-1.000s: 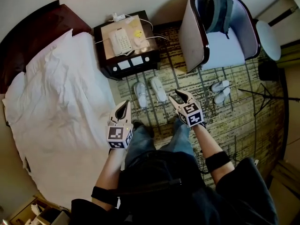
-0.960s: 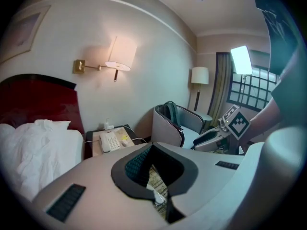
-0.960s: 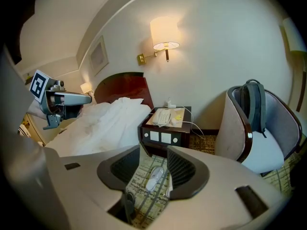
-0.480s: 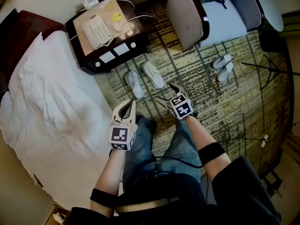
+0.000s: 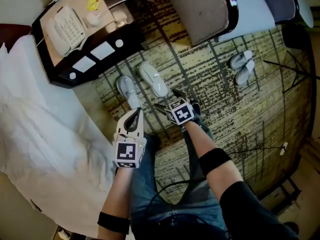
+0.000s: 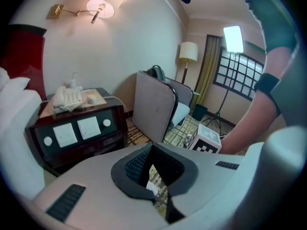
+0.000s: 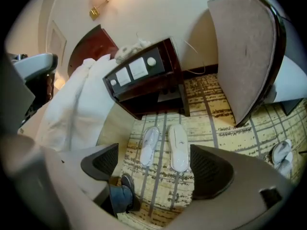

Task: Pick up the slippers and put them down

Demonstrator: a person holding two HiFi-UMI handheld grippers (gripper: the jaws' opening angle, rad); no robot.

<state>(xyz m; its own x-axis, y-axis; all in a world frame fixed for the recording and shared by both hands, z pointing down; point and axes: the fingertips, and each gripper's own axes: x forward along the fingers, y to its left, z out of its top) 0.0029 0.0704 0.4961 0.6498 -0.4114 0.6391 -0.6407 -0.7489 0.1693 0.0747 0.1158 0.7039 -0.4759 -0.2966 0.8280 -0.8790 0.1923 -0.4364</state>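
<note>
Patterned carpet (image 5: 225, 109) in front of the nightstand (image 5: 95, 54) is bearing the slippers (image 5: 152, 79), both lying untouched, so I am judging the pickup not yet begun. I am aiming my right gripper (image 5: 167, 100) at them, near the nightstand, its jaws having just been opening wide with nothing between them; my left gripper (image 5: 134, 115) is hanging closed, empty.

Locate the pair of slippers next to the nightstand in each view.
Head view: slippers at upper centre, side by side just below the nightstand.
Left gripper view: not made out; the area in front of the nightstand is blocked from view.
Right gripper view: lower centre, side by side, toes towards the nightstand.
Shared landmark: the dark nightstand with its white front panels, seen in all three views.
</note>
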